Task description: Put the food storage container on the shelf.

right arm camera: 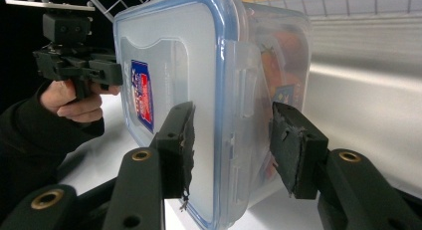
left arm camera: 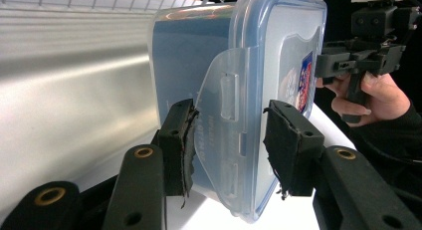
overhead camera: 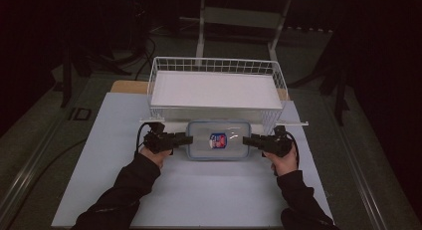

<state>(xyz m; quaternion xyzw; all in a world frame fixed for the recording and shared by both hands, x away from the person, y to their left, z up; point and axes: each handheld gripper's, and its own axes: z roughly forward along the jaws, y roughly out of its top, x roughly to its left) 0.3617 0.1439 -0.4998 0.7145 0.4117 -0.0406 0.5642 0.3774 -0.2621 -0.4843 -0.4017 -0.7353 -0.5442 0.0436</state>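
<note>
A pale sheet (overhead camera: 199, 190) covers the table, and at its far side stands a white wire basket (overhead camera: 216, 65) with a white panel across its floor. Just in front of the basket, between the two grippers, lies a clear plastic food container (overhead camera: 217, 140) with a blue-rimmed lid and a small red-and-blue label (overhead camera: 218, 140) in the middle of that lid. The left gripper (overhead camera: 186, 139) comes at the container's left end and the right gripper (overhead camera: 247, 140) at its right end, each held level by a hand in a dark sleeve. In the left gripper view the jaws straddle the clip flap (left arm camera: 226, 130) on the short end; one pad lies against the flap's side, while the other stands close beside the lid rim, and I cannot tell whether it presses. In the right gripper view the jaws bracket the opposite end with its clip flap (right arm camera: 242, 95), one pad near the lid face, the other clear of the body, so that grip looks released.
</note>
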